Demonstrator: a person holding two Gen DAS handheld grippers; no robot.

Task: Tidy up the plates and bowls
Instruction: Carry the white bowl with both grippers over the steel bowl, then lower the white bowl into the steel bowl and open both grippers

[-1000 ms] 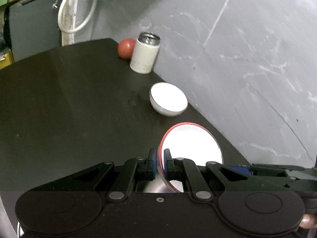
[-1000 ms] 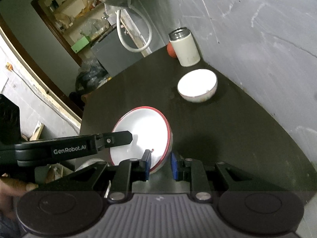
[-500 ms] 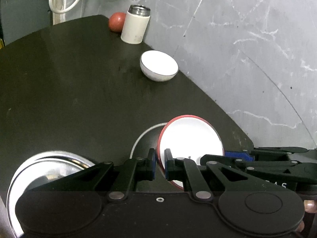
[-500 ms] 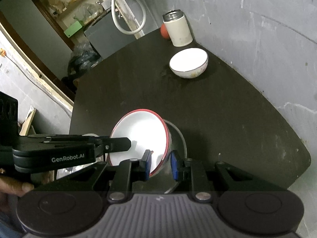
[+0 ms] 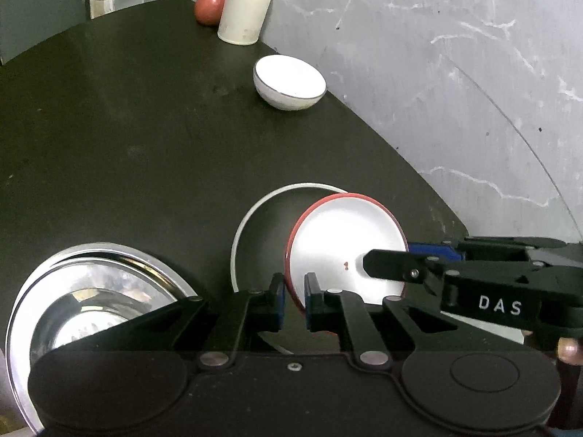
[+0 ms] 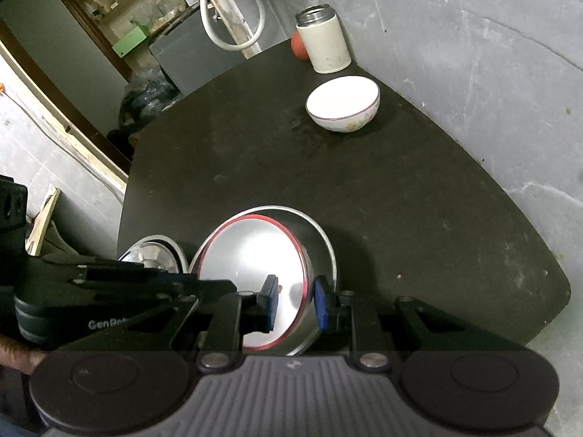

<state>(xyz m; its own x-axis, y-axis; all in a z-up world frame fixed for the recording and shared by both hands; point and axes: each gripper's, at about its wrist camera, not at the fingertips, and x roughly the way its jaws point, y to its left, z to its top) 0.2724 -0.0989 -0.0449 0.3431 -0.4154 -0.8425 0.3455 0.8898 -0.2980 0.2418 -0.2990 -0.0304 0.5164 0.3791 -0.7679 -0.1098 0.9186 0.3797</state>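
While our left gripper (image 5: 291, 293) pinches the red-rimmed plate (image 5: 346, 247) and our right gripper (image 6: 294, 300) straddles its rim unclamped, we rest it in the metal plate (image 6: 320, 244), leaving the white bowl (image 6: 342, 103) unsorted.

Left wrist camera sits just behind the left tool (image 5: 291, 300), close above the dark tabletop (image 5: 127, 138), looking forward and down along its fingers toward the grey wall (image 5: 455, 54). Right wrist camera rides behind the right tool (image 6: 294, 302), higher and tilted down, facing the same wall with a doorway (image 6: 73, 29) at far left. Both views share the red-rimmed plate (image 5: 346, 247) between the fingers, the white bowl (image 5: 289, 82) near the wall, the cream flask (image 5: 245, 9) and the red ball (image 5: 208, 6) at the far corner. Each camera catches the other tool at its frame edge.
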